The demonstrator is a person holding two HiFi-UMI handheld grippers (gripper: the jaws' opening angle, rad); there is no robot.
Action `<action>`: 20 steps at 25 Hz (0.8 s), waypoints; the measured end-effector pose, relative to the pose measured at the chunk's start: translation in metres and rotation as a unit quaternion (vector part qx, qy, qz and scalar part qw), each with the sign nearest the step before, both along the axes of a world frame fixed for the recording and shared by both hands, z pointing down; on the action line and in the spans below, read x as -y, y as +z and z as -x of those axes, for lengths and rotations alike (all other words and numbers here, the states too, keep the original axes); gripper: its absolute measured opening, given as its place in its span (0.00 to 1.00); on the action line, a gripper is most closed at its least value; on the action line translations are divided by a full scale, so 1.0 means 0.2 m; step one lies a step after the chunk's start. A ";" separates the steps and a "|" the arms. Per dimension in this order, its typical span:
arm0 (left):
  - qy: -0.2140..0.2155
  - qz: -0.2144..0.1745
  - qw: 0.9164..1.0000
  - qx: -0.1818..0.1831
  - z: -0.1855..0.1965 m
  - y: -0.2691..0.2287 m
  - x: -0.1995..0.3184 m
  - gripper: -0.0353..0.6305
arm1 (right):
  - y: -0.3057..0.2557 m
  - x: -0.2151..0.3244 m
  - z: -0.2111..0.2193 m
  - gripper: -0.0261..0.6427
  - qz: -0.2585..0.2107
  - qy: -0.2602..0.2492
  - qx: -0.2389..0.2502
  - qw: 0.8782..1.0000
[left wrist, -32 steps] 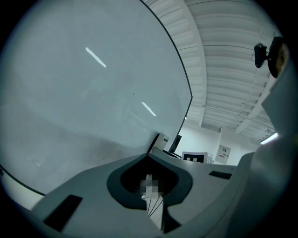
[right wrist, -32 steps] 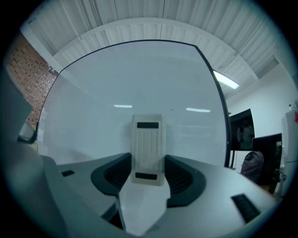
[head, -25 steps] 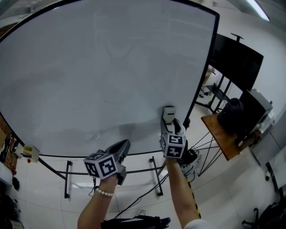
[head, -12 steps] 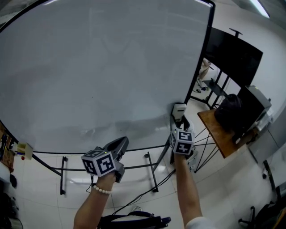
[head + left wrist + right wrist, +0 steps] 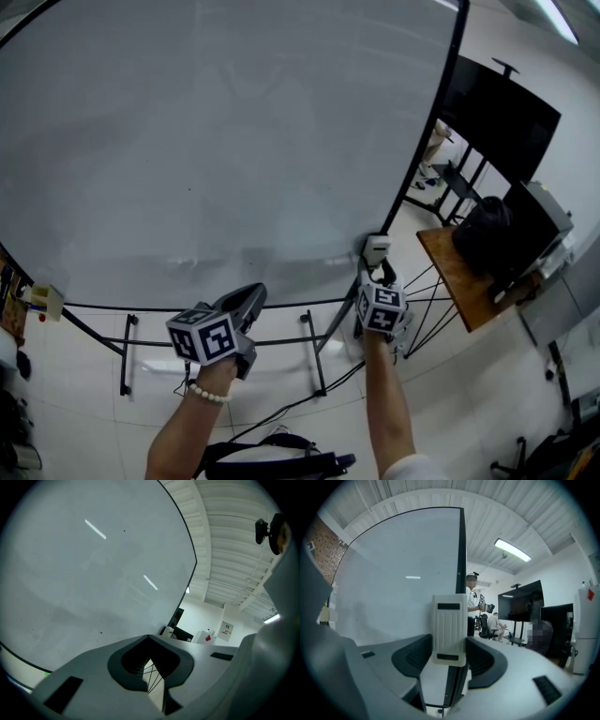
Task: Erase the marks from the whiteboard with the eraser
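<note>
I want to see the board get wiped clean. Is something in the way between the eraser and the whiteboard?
Nothing visible is. The right gripper holds the eraser close by the black right edge of the whiteboard.

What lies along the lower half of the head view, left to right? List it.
Small pale box → left gripper → right gripper, shut on the eraser → wooden table.
</note>
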State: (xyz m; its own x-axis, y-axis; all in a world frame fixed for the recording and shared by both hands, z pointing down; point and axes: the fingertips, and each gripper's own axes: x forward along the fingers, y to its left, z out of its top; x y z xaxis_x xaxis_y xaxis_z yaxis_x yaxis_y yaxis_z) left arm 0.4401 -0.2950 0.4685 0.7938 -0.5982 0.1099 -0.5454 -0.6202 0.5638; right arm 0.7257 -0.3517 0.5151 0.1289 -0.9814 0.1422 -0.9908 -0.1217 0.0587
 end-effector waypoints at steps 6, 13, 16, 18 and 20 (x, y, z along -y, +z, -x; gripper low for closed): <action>-0.008 0.011 1.000 -0.011 0.05 0.05 -0.01 0.05 | 0.04 0.00 0.04 0.42 -0.009 0.001 0.018 1.000; -0.035 0.029 0.999 -0.006 0.20 0.12 0.00 0.05 | 0.05 0.02 0.22 0.42 -0.009 -0.008 0.016 1.000; -0.036 0.020 0.999 -0.005 0.27 0.12 0.00 0.05 | 0.06 0.02 0.31 0.42 -0.009 -0.011 0.016 1.000; -0.036 0.018 0.999 -0.006 0.32 0.13 -0.01 0.05 | 0.06 0.03 0.39 0.42 -0.007 -0.014 0.014 1.000; -0.033 0.013 0.999 -0.005 0.38 0.13 -0.02 0.05 | 0.07 0.03 0.46 0.42 -0.007 -0.010 0.016 1.000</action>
State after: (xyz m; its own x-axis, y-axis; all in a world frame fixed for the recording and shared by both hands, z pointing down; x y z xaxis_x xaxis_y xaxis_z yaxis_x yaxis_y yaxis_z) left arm 0.3648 -0.2909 0.4942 0.7541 -0.6461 0.1177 -0.5785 -0.5687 0.5847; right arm 0.6328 -0.3582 0.5287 0.1051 -0.9856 0.1321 -0.9944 -0.1028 0.0244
